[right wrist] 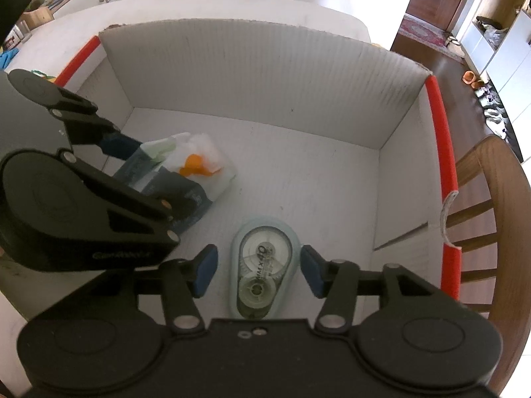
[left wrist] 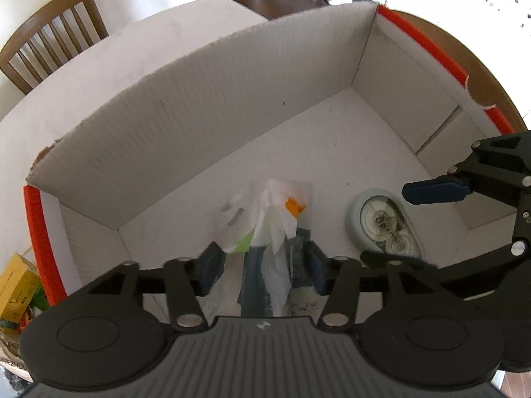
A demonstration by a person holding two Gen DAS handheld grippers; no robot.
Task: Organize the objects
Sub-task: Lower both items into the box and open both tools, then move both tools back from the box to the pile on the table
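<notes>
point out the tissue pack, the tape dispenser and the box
tissue pack (right wrist: 186,179): right wrist view, dark wrapper
tape dispenser (right wrist: 260,265): right wrist view, clear middle
box (right wrist: 259,66): right wrist view, far wall

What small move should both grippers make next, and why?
Probably lift both straight up out of the box. The tissue packet and the tape dispenser already lie on its floor. The right gripper has open jaws clear of the dispenser; the left gripper stands open around the packet.
</notes>
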